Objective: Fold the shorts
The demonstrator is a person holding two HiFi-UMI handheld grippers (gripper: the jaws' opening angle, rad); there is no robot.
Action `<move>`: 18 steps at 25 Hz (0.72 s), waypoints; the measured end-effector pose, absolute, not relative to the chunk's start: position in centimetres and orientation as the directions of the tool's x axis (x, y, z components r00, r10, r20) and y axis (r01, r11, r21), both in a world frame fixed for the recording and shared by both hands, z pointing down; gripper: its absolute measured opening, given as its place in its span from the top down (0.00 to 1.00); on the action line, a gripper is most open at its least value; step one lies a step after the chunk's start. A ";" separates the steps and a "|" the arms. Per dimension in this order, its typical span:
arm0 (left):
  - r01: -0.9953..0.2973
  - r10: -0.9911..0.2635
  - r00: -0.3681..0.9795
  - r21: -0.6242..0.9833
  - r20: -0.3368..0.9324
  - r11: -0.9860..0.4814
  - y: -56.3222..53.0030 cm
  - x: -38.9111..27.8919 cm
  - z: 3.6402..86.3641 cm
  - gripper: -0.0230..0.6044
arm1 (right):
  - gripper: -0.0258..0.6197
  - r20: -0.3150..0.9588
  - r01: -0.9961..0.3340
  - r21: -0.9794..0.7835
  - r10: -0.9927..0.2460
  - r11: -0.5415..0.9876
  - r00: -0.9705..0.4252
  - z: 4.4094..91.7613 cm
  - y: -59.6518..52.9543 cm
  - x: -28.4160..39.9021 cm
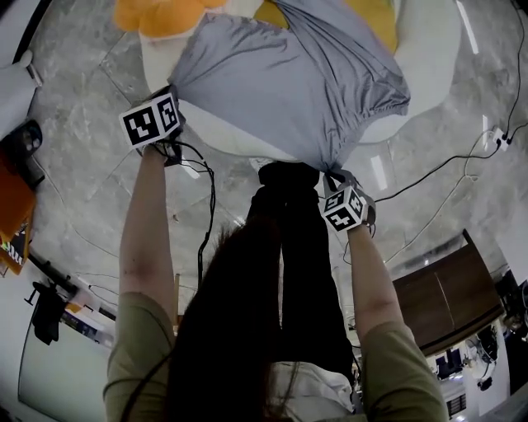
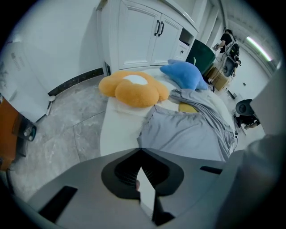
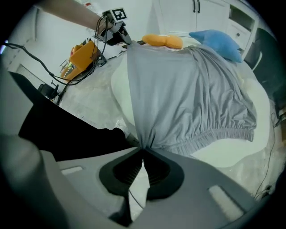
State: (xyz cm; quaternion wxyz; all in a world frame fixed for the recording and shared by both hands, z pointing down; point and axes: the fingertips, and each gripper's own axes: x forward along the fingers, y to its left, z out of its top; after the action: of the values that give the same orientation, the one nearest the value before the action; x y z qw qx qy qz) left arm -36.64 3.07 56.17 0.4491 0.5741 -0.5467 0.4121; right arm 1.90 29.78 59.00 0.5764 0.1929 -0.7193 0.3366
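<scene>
Left gripper [image 1: 172,92]: jaws closed on one corner of the grey shorts [image 1: 289,82]; the cloth spreads away from these jaws over the white bench [image 1: 429,49], near the orange cushion [image 1: 161,15]; the held edge runs taut across to the right gripper [image 1: 332,176], whose jaws pinch the other corner, next to the elastic waistband [image 1: 388,107]; the long axis lies along that edge; the fold probably carries both corners forward, away from the person.

The grey shorts [image 1: 289,82] are thin, smooth cloth with a slight sheen, and the floor [image 1: 74,91] is polished marbled stone.
</scene>
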 end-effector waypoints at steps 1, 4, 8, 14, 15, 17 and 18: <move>-0.998 -0.247 0.056 0.058 0.968 0.000 3.8 -37.4 55.9 0.94 | 0.93 0.955 -0.657 -0.275 0.123 0.702 -0.268 58.7 30.3 1.5; -0.999 -0.210 0.035 0.033 0.977 -0.015 5.3 -39.1 55.5 0.94 | 0.93 0.938 -0.629 -0.329 0.168 0.704 -0.303 58.1 31.5 0.3; -1.000 -0.174 0.019 0.015 0.985 -0.026 6.1 -40.0 55.9 0.94 | 0.93 0.922 -0.613 -0.377 0.216 0.694 -0.322 58.5 32.4 -0.6; -0.998 -0.228 0.068 0.062 0.971 -0.031 2.4 -37.7 54.6 0.94 | 0.93 0.890 -0.662 -0.438 0.192 0.608 -0.413 57.6 29.7 -0.5; -0.997 -0.239 0.080 0.073 0.968 -0.037 1.2 -36.9 54.2 0.94 | 0.93 0.882 -0.665 -0.453 0.189 0.594 -0.433 57.2 29.2 -0.2; -0.994 -0.265 0.105 0.097 0.959 -0.043 -1.4 -35.1 53.0 0.94 | 0.93 0.865 -0.673 -0.480 0.176 0.562 -0.470 56.4 27.5 0.9; -0.993 -0.277 0.116 0.106 0.954 -0.049 -2.8 -34.1 52.4 0.94 | 0.93 0.857 -0.678 -0.491 0.167 0.547 -0.487 56.0 26.6 1.7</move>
State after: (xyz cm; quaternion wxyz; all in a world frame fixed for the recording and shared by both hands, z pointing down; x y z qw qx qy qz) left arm -34.13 -2.82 52.38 0.4431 0.6012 -0.5283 0.4038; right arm 1.68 26.62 56.03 0.4763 0.1726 -0.7394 0.4434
